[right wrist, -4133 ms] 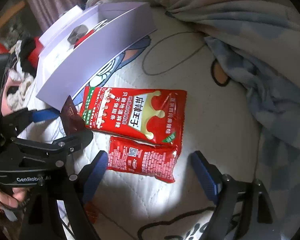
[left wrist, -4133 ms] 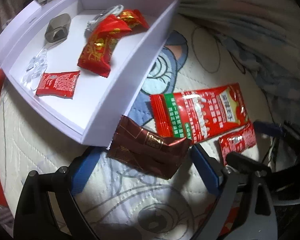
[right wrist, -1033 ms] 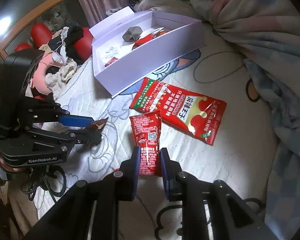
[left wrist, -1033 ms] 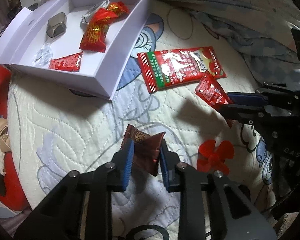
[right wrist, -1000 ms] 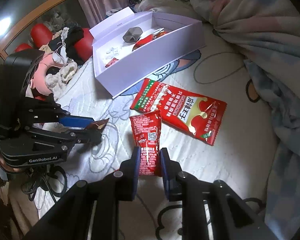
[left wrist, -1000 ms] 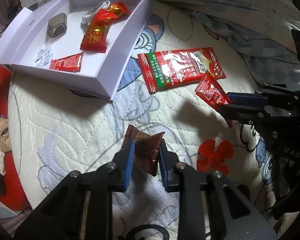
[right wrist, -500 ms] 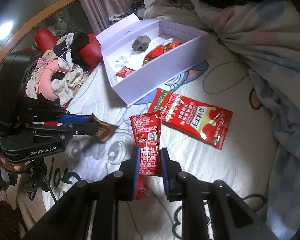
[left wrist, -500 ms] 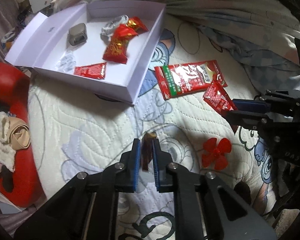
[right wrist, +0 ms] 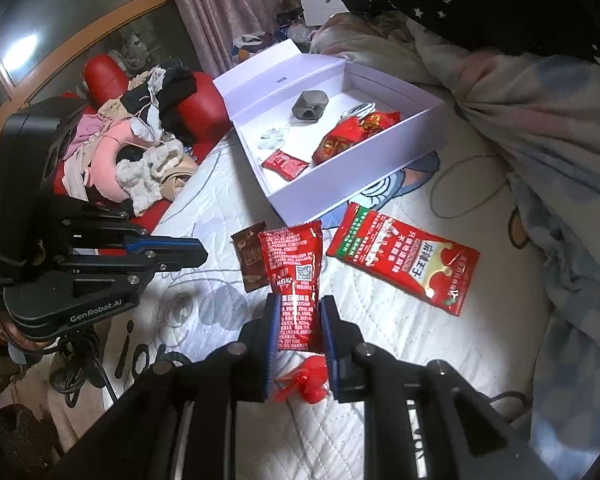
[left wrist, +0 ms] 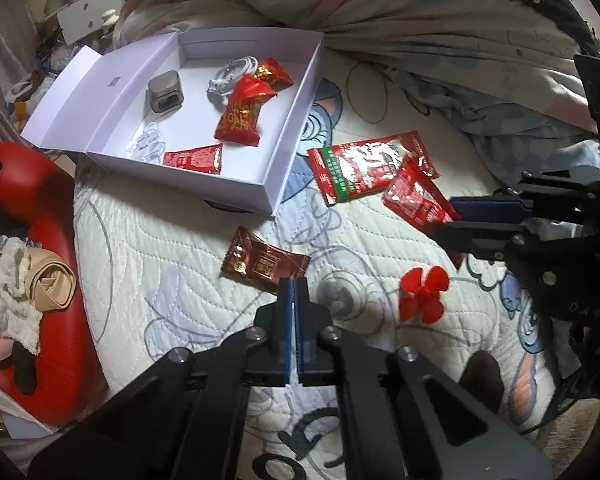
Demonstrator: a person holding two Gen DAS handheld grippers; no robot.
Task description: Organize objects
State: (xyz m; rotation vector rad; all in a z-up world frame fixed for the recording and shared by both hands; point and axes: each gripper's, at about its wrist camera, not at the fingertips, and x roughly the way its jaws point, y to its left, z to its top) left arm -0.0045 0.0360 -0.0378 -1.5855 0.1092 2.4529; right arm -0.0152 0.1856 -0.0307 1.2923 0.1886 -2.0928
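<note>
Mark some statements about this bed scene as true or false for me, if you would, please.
1. The right tool grips a red ketchup sachet. True.
2. The white cardboard box is closed. False: its lid is folded open.
3. The red plastic propeller lies inside the box. False: it lies on the white quilt.
4. The large red-and-green snack packet lies outside the box. True.

Left gripper (left wrist: 292,282): black frame, blue pads, silver screws, white "GenRobot.AI" lettering, black cable below.
Right gripper (right wrist: 299,314): black arms, ridged blue pads, round silver screws.
</note>
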